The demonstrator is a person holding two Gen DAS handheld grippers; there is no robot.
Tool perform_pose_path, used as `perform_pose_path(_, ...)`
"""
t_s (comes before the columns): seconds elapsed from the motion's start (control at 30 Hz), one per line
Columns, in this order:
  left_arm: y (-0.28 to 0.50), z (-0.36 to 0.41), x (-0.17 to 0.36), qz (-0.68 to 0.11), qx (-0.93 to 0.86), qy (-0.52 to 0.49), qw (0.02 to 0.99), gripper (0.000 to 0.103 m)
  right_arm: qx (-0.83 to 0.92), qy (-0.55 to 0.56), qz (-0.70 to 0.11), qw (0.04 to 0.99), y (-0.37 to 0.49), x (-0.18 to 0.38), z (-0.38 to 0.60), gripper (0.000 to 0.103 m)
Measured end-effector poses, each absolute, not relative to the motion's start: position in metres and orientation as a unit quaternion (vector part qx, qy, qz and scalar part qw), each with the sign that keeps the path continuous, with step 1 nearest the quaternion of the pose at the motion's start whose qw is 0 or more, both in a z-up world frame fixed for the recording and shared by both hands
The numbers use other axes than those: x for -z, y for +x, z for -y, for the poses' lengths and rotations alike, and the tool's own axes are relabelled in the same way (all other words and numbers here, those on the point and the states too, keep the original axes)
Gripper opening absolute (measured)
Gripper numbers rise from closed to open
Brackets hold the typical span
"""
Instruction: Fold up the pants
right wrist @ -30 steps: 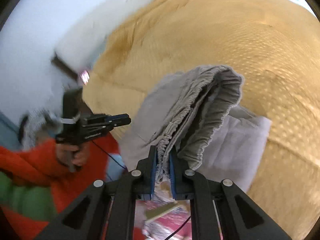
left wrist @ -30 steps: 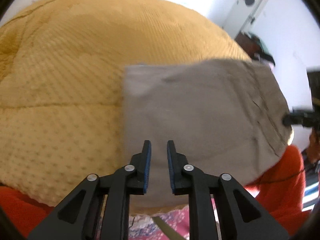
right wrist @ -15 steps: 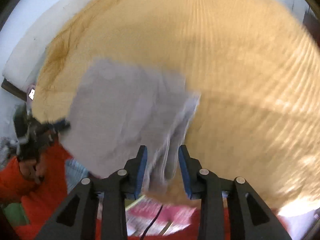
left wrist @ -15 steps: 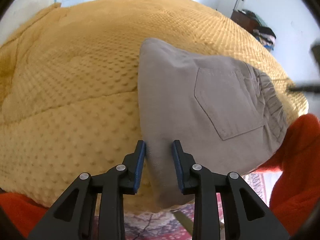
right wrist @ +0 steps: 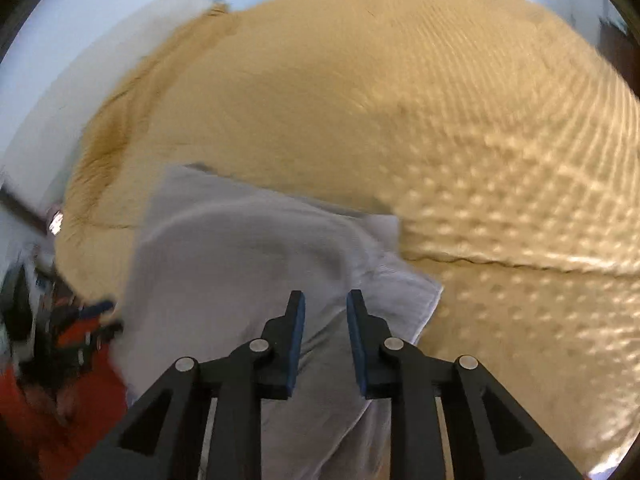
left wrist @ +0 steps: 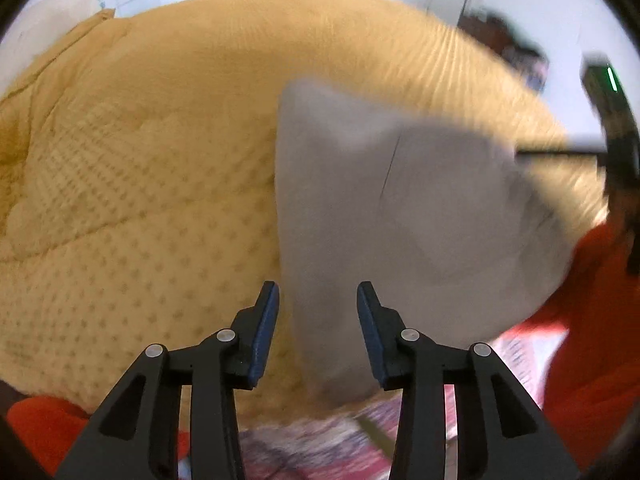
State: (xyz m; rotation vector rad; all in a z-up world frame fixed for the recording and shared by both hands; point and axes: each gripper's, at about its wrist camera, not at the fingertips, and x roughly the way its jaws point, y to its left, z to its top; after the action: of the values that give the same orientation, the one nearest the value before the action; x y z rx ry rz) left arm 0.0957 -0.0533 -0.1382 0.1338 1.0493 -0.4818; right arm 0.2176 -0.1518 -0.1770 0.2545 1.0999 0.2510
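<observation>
The grey pants (left wrist: 400, 208) lie folded on the mustard quilt (left wrist: 140, 200), near its front edge. My left gripper (left wrist: 318, 296) hovers over their near left corner; its jaws are opening, and the cloth's edge sits in the gap with neither pad pressing on it. In the right wrist view the pants (right wrist: 240, 264) spread below my right gripper (right wrist: 326, 300), whose jaws are closing a little above the fabric with nothing pinched. The right gripper (left wrist: 560, 152) also shows at the pants' far right edge. The left gripper (right wrist: 92, 320) is a blur at the left.
The quilt (right wrist: 440, 120) covers the whole bed, with a white pillow (right wrist: 100, 80) at its far end. An orange sleeve (left wrist: 592, 320) is at the right. A red patterned rug (left wrist: 320, 448) lies below the bed's edge. Dark furniture (left wrist: 504, 36) stands by the far wall.
The right gripper let go of the bunched waistband and sank; the pants now lie flat and folded. The left jaws spread wider at the pants' near corner.
</observation>
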Motion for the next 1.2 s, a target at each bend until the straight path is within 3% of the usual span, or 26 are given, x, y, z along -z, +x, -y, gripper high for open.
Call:
perform_pose_path(0.13, 0.134, 0.077, 0.125, -0.488, 0.247, 0.057, 0.835, 0.042, -0.186, 0.114, -0.518, 0.827, 0.182, 0.154, 0.132, 0.043)
perform_pose_path(0.3, 0.221, 0.118, 0.170, -0.515, 0.187, 0.092, 0.831, 0.038, -0.143, 0.113, -0.572, 0.800, 0.173, 0.207, 0.122, 0.043)
perform_pose_path(0.4, 0.269, 0.107, 0.210, -0.582, 0.140, 0.038, 0.800, 0.036, -0.144, 0.120, -0.556, 0.809, 0.167, 0.209, 0.127, 0.043)
perform_pose_path(0.6, 0.252, 0.097, 0.174, -0.546, 0.159, 0.054, 0.821, 0.037, -0.151, 0.121, -0.541, 0.818, 0.150, 0.194, 0.126, 0.043)
perform_pose_path(0.73, 0.207, 0.060, 0.138, -0.525, 0.182, 0.057, 0.830, 0.049, -0.178, 0.117, -0.515, 0.830, 0.131, 0.171, 0.117, 0.043)
perform_pose_path(0.83, 0.161, 0.044, 0.146, -0.540, 0.216, 0.055, 0.811, 0.059, -0.194, 0.083, -0.546, 0.811, 0.127, 0.178, 0.097, 0.043)
perform_pose_path(0.97, 0.107, 0.038, 0.182, -0.570, 0.229, 0.129, 0.779, 0.058, -0.172, 0.100, -0.592, 0.781, 0.127, 0.194, 0.104, 0.043)
perform_pose_path(1.03, 0.104, 0.023, 0.174, -0.568, 0.229, 0.090, 0.785, 0.059, -0.166, 0.187, -0.566, 0.786, 0.124, 0.177, 0.135, 0.055)
perform_pose_path(1.07, 0.110, 0.012, 0.168, -0.572, 0.228, 0.051, 0.786, 0.062, -0.155, 0.233, -0.549, 0.788, 0.125, 0.173, 0.155, 0.070)
perform_pose_path(1.13, 0.124, 0.004, 0.165, -0.575, 0.228, 0.008, 0.786, 0.073, -0.144, 0.296, -0.527, 0.784, 0.131, 0.174, 0.185, 0.073)
perform_pose_path(1.2, 0.140, 0.006, 0.172, -0.579, 0.229, -0.005, 0.782, 0.076, -0.155, 0.330, -0.534, 0.763, 0.145, 0.189, 0.200, 0.073)
